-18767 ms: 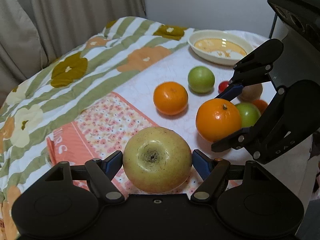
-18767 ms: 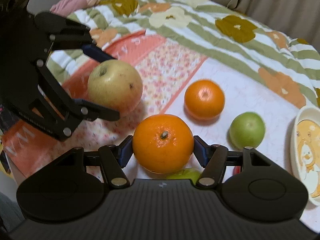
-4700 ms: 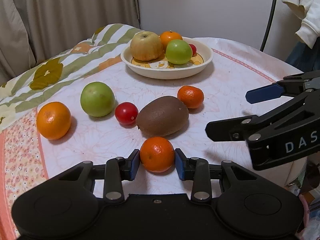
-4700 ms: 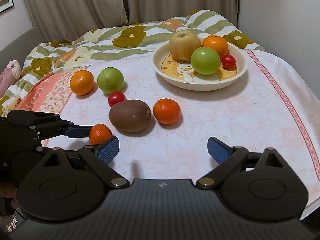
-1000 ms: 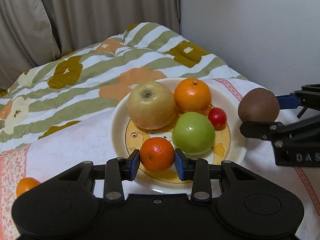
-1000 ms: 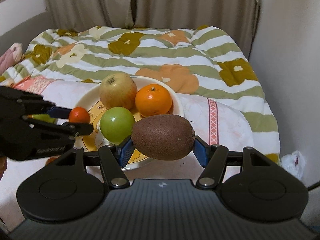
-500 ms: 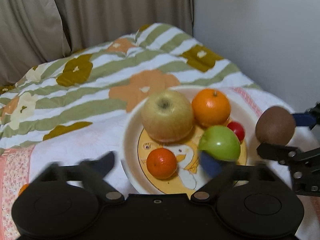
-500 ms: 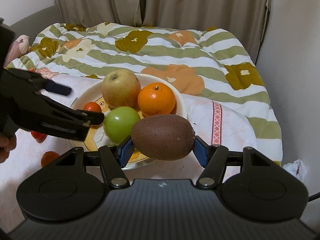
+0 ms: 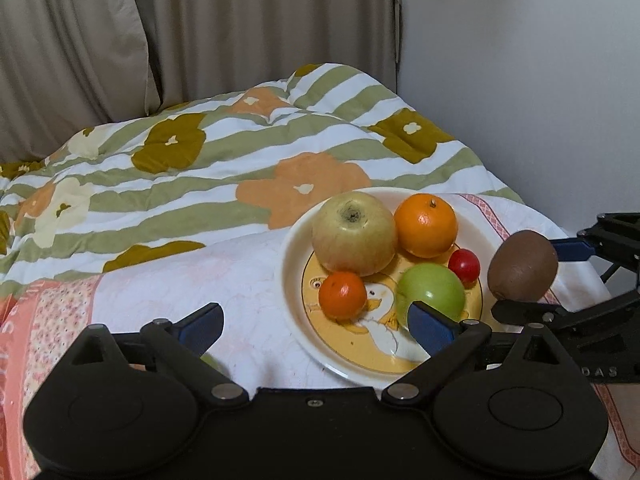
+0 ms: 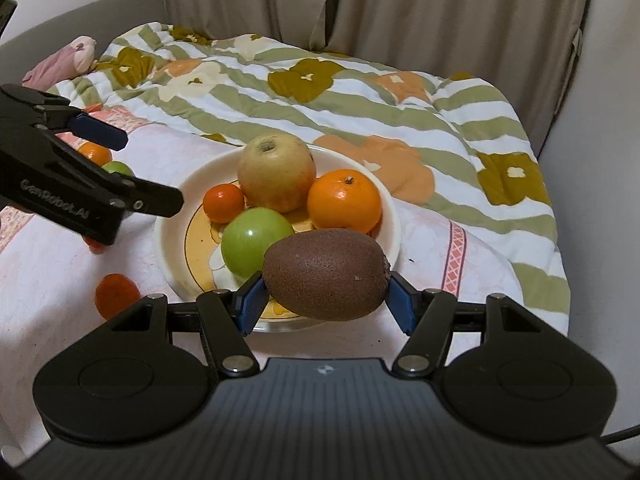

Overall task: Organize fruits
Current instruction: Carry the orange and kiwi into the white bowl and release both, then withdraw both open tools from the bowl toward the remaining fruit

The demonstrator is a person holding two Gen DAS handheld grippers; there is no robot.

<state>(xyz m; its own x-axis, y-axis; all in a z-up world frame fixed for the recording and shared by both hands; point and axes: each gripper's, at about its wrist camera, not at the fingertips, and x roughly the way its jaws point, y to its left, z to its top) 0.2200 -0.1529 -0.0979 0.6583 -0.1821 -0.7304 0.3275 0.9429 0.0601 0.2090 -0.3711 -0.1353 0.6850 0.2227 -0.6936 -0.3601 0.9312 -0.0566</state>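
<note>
As seen from the right wrist, starts at the left with the left claw (image 10: 144, 170) — spread wide, having just been opening, nothing between the pads, held above the worktop (image 10: 52, 280) just short of the plate (image 10: 160, 236). Behind its fingers, half hidden: a loose orange (image 10: 94, 155) and a green fruit (image 10: 119, 168), side by side on the white cloth. Below the claw, nearer the camera: a small tangerine (image 10: 116, 290) lying alone on the cloth, plus a sliver of something red (image 10: 94, 247) under the claw's body, too hidden to name.

Next to the right, the cream plate with its yellow cartoon centre, carrying five fruits:
- a little tangerine (image 10: 223, 203) at the left, touching a yellow-green apple (image 10: 276, 174) at the back
- a large orange (image 10: 344, 200) at the back right, against that apple
- a green apple (image 10: 256, 240) at the front
- a cherry tomato (image 9: 464, 266), seen only from the left wrist, tucked between green apple and large orange

Further right and nearer — the kiwi (image 10: 326, 274), clamped end to end between the blue pads of the right claw (image 10: 326, 300), lifted off the cloth at the plate's right edge.

Beyond all of it, a striped floral quilt (image 10: 320, 92) and beige curtains (image 10: 440, 8).
</note>
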